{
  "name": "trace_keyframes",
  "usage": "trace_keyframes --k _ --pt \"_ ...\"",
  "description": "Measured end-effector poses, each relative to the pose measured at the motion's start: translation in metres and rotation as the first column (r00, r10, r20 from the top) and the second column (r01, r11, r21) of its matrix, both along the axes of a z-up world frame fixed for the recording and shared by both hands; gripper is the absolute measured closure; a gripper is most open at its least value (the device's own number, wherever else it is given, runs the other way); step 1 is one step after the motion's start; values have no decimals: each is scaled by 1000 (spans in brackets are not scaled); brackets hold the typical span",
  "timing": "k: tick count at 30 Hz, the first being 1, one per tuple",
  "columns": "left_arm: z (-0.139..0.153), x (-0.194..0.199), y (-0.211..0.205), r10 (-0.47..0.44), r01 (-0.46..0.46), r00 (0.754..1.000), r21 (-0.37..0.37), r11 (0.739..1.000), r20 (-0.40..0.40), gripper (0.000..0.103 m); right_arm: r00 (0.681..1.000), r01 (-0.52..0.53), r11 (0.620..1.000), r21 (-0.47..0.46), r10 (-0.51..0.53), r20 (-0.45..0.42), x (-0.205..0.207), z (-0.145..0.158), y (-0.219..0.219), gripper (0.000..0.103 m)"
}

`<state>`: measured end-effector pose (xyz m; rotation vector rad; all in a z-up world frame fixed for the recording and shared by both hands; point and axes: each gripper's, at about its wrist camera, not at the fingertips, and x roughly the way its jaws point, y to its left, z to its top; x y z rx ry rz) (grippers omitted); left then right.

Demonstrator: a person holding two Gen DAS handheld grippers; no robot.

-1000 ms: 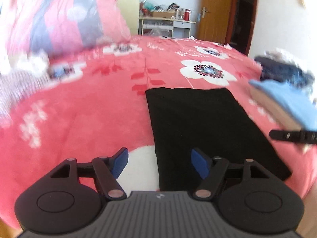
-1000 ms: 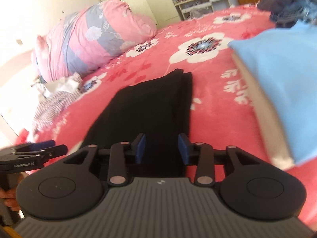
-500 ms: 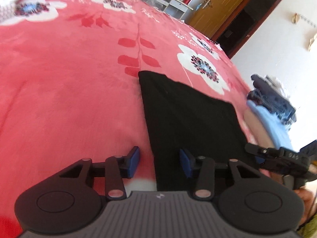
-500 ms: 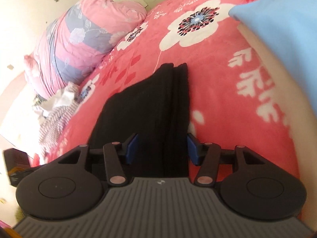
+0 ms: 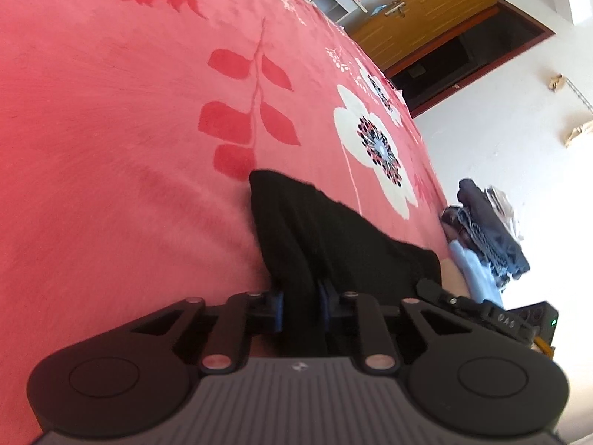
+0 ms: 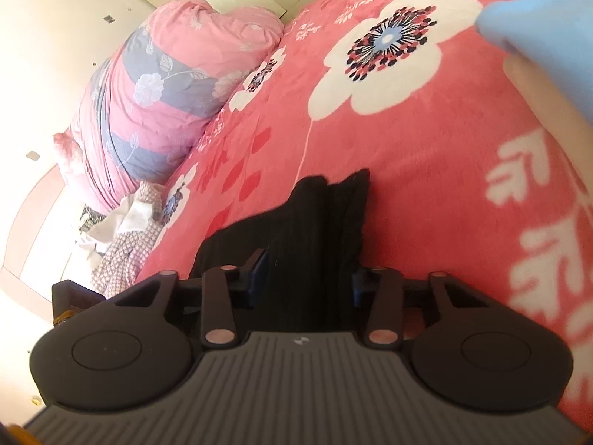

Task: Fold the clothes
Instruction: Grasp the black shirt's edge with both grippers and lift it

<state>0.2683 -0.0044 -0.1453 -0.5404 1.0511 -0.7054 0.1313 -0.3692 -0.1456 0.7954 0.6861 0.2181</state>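
A black garment point(image 5: 333, 244) lies folded into a long strip on the red flowered bedspread point(image 5: 111, 148). My left gripper point(image 5: 301, 304) is down at its near left corner. Its jaws are closing, and a bunched ridge of the black cloth fills the narrow gap between the blue pads point(image 5: 277, 306). My right gripper point(image 6: 307, 278) is at the near right corner of the black garment point(image 6: 326, 222). Its jaws are closing too but stand wider. The cloth lies flat between them, and the left pad point(image 6: 261, 272) rests over the fabric.
A folded light blue garment point(image 6: 548, 26) on a beige one lies to the right, with a dark clothes pile point(image 5: 485, 222) behind it. A rolled pink and grey quilt point(image 6: 166, 85) and a crumpled checked garment point(image 6: 126, 244) lie far left. A wooden door point(image 5: 418, 18) is beyond the bed.
Both grippers dropped toward the near end of the black garment and rolled. The left jaws narrowed from wide apart onto the cloth's corner. The right jaws closed in slightly around the cloth.
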Motion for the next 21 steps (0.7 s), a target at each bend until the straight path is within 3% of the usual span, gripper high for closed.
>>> trace_keyframes --k 2,7,12,21 --pt "-2 8 -5 1 -1 1000 -4 1000 -11 88 1000 6 1000 22 -6 0 6 -4 -4 81" --pt "-1 14 -13 15 -15 1000 -1 1000 -1 93 1000 -4 998 60 3 25 20 -10 -6 88" --pt "20 -8 -22 27 -37 989 72 997 143 95 993 -14 1000 -4 14 115 10 5 1 91" --pt "81 -59 -17 51 -72 934 45 996 353 95 968 13 982 -186 34 250 -29 64 20 91"
